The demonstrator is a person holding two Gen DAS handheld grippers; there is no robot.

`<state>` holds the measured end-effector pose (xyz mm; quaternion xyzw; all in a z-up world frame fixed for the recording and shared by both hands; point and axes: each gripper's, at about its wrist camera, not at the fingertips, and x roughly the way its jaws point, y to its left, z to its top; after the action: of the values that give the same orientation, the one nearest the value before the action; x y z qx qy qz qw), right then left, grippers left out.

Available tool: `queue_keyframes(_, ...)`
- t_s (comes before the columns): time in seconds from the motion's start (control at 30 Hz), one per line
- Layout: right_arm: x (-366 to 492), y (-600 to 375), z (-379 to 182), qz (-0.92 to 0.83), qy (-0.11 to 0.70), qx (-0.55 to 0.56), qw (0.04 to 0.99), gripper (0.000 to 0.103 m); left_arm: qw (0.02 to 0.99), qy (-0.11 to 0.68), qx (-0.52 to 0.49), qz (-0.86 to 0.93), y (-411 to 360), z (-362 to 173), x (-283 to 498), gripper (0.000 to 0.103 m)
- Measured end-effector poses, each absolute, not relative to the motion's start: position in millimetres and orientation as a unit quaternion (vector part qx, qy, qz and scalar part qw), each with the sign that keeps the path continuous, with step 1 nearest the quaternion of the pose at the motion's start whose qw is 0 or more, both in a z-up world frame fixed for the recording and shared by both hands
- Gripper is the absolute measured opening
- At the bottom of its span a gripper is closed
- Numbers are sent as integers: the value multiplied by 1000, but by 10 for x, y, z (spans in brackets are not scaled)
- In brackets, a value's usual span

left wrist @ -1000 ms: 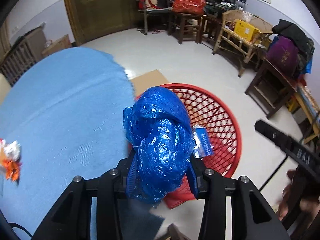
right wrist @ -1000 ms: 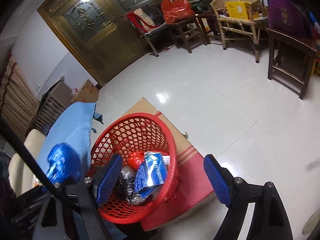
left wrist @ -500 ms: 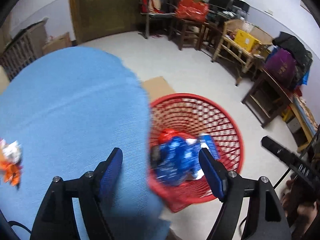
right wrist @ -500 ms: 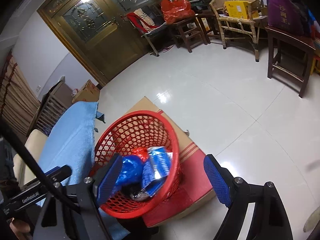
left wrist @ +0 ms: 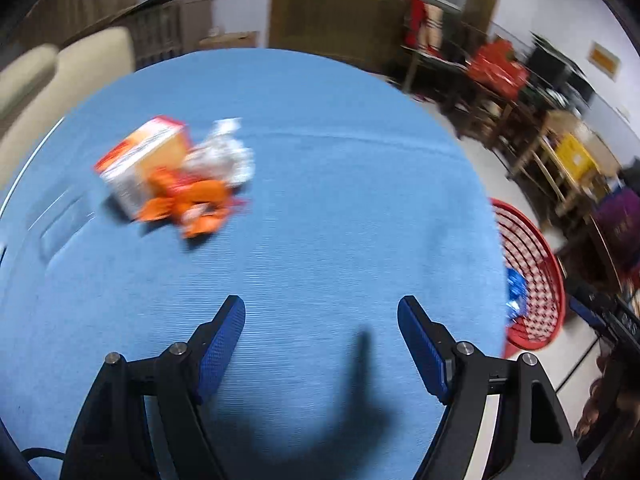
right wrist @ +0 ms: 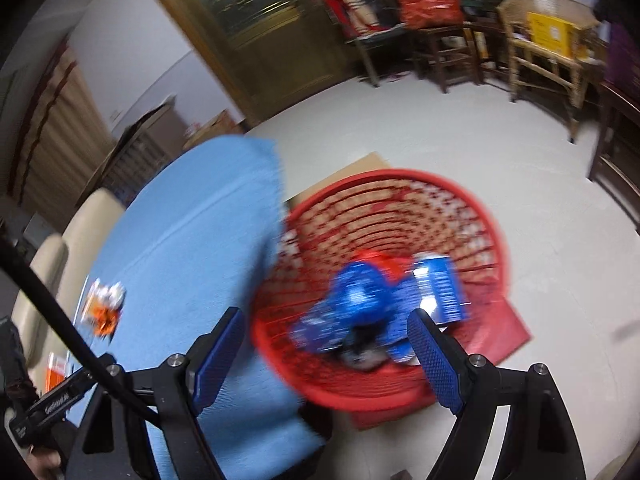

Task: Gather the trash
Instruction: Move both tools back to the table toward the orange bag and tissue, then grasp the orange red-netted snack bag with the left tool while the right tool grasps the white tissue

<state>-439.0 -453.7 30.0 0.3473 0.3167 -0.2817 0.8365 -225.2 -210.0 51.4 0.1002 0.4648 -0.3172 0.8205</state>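
Note:
My left gripper (left wrist: 320, 308) hangs open over the blue tablecloth (left wrist: 340, 168) with nothing between its fingers. Farther along the table lies a blurred pile of trash: an orange and white box (left wrist: 140, 160), a crumpled silver wrapper (left wrist: 222, 156) and an orange wrapper (left wrist: 192, 204). The red mesh basket (right wrist: 400, 176) stands on the floor beside the table. In it lie a crumpled blue plastic bag (right wrist: 356, 300) and a blue carton (right wrist: 440, 292). My right gripper (right wrist: 325, 316) is open and empty above the basket's near rim.
The basket rests on a flat cardboard sheet (right wrist: 500, 332) on the pale floor. A cream seat (left wrist: 60, 64) is behind the table. A wooden door (right wrist: 260, 32), chairs and cluttered tables (right wrist: 540, 48) line the far walls.
My left gripper opened and dropped the blue bag into the basket, then swung left over the table toward the pile. The right gripper shifted toward the table, still open.

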Motion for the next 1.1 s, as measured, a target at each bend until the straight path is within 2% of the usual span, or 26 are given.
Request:
queue_keyframes(0.17,-4014,-4137,396,-240,331,318,855,86,834,472,66,-278,-1863,446,-1851,79)
queue_keyframes(0.37,-3853,-3836,429,-220,347,296,862,86,827,463,110,-298,-1943,320,-1398,79)
queue_keyframes(0.53,-3812,-3790,391,-221,363,287,859,86,821,474,95,-304,-1941,271,-1097,79)
queue_keyframes(0.67,-3775,-3790,378,-222,368,287,856,86,823,466,94,-311,-1976,279,-1045,79)
queue_keyframes(0.7,-3746,-3781,382,-220,370,285,856,86,828,458,100,-306,-1977,270,-1050,74)
queue_keyframes(0.87,-3611,-3715,418,-208,373,275,861,86,831,447,106,-312,-1964,258,-1067,72)
queue_keyframes(1.1,-3389,-3581,441,-185,375,268,868,86,844,442,108,-285,-1544,281,-1259,71)
